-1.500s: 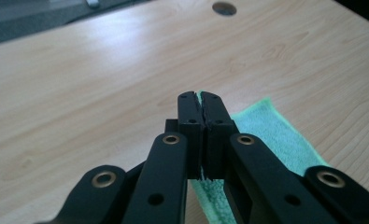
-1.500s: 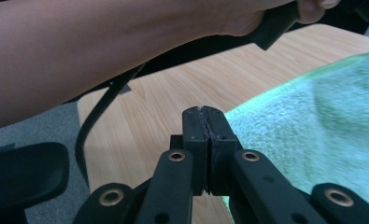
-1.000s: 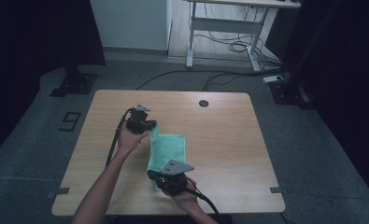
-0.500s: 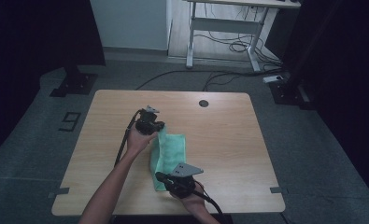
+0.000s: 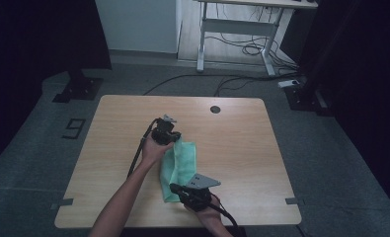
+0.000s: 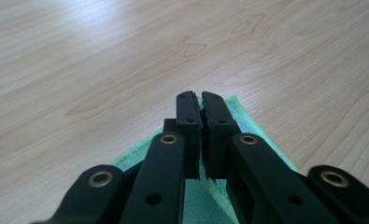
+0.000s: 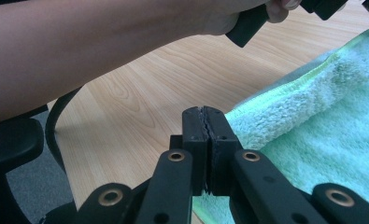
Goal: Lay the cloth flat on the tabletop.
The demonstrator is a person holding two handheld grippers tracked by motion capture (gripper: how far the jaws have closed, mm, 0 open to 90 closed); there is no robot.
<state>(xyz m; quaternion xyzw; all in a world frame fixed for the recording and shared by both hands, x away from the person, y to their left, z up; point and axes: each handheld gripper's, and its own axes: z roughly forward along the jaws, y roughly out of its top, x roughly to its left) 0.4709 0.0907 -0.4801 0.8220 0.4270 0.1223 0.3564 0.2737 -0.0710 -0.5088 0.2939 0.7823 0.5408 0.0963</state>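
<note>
Both grippers, left [image 5: 175, 139] and right [image 5: 173, 187], had their jaws clamped on opposite ends of the green towel [image 5: 181, 165] on the table [image 5: 242, 143].

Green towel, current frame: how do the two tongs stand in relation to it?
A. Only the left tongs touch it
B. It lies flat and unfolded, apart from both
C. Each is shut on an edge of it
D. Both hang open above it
C: the left tongs and the right tongs each show jaws closed together with the green towel pinched at the tips, at opposite ends of the partly folded cloth.
</note>
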